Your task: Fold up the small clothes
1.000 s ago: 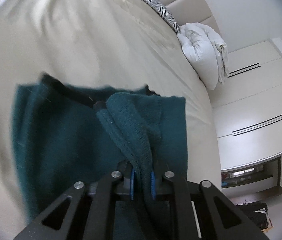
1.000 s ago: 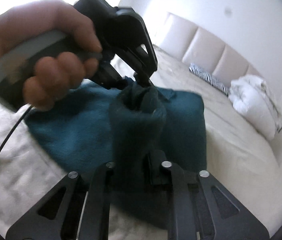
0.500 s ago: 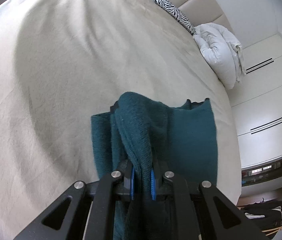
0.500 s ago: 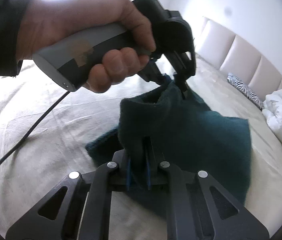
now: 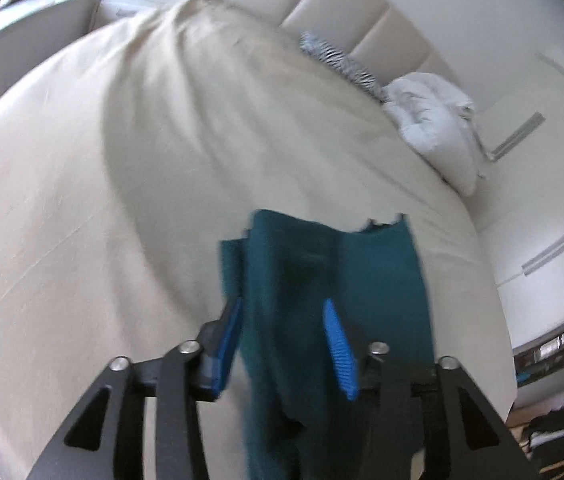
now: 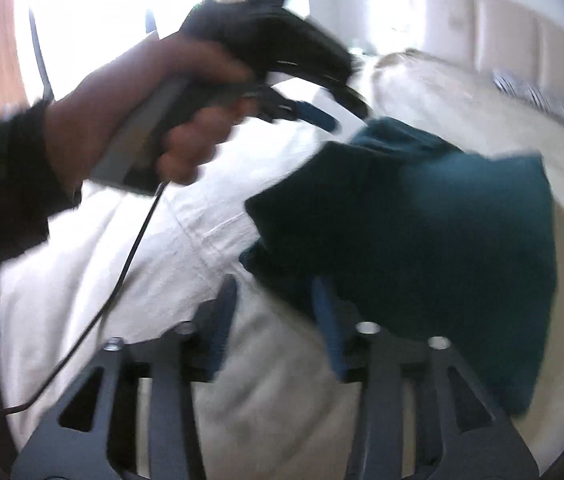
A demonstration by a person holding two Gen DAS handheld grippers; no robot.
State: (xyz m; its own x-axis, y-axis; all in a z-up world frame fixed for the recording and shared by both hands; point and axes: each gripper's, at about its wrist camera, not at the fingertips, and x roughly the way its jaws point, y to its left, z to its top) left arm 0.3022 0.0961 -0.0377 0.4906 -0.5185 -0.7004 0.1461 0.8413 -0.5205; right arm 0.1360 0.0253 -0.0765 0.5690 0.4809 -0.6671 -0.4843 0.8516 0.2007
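A dark teal knitted garment (image 5: 365, 280) lies folded over itself on the cream bed sheet (image 5: 122, 160). My left gripper (image 5: 283, 308) is open, its blue pads either side of the garment's near fold without pinching it. In the right wrist view the garment (image 6: 441, 240) lies to the right of centre. My right gripper (image 6: 276, 292) is open, at the garment's near left corner. The left gripper (image 6: 341, 116), held by a hand, hovers open just above the garment's far edge.
A white duvet bundle (image 5: 437, 120) and a zebra-print pillow (image 5: 337, 60) lie at the bed's head by the padded headboard (image 5: 361, 12). White wardrobe doors (image 5: 541, 200) stand to the right. A cable (image 6: 130, 260) hangs from the left gripper's handle.
Both grippers have opened and let go of the teal garment, which now lies folded on the sheet. Both have pulled back a little; the views are blurred by motion.
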